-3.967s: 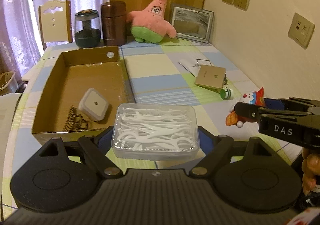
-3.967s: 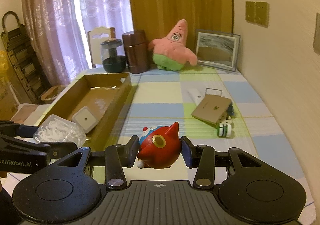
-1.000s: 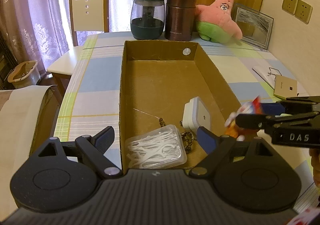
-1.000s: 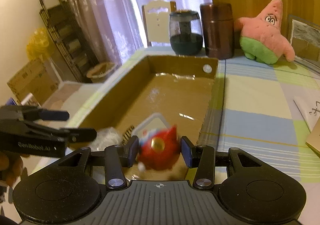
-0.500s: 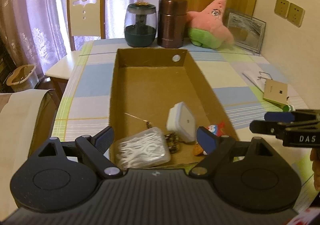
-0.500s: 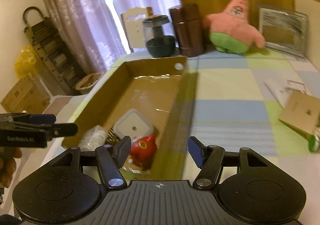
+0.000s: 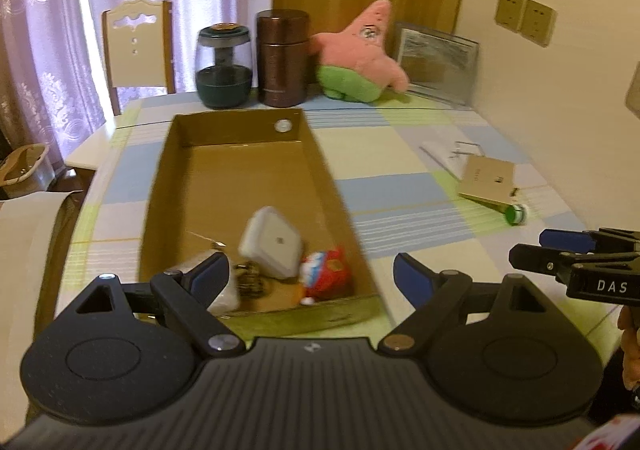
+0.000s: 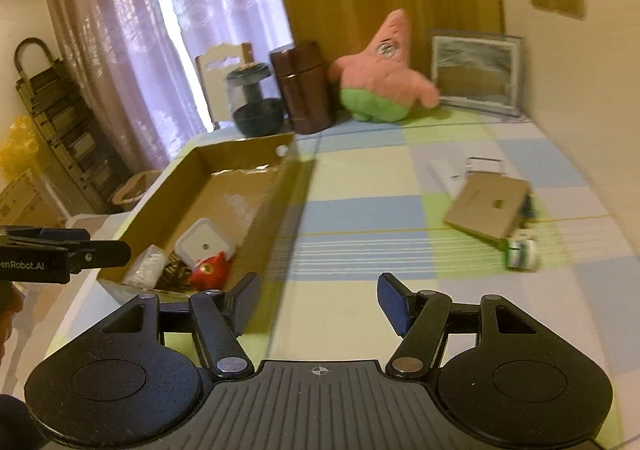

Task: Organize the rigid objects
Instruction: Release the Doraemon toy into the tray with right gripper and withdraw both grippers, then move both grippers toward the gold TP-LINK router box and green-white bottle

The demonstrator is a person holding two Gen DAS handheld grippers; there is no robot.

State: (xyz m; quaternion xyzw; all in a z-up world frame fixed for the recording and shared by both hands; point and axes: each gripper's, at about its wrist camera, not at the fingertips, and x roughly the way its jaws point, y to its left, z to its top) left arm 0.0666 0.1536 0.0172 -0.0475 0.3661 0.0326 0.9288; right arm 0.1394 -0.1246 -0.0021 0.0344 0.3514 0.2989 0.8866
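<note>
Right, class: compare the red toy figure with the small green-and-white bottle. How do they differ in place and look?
Place: the red toy figure lies inside the cardboard box, beside a white square case; the green-and-white bottle lies on the checked tablecloth, by a tan card packet.
Look: the figure is mostly red and rounded; the bottle is green and white, cylinder-shaped.
Shared: both are small, and neither is gripped.

the counter (image 7: 400, 190) wears a checked cloth of blue, green and cream. on it lies an open cardboard box (image 7: 320, 170), long side running away from the camera. behind it stand a dark glass jar (image 7: 223, 68), a brown canister (image 7: 283, 58), a pink star plush (image 7: 360, 58) and a framed picture (image 7: 436, 62). to the right lie a flat tan box (image 7: 488, 180), white papers (image 7: 440, 156) and a small green bottle (image 7: 515, 215)
</note>
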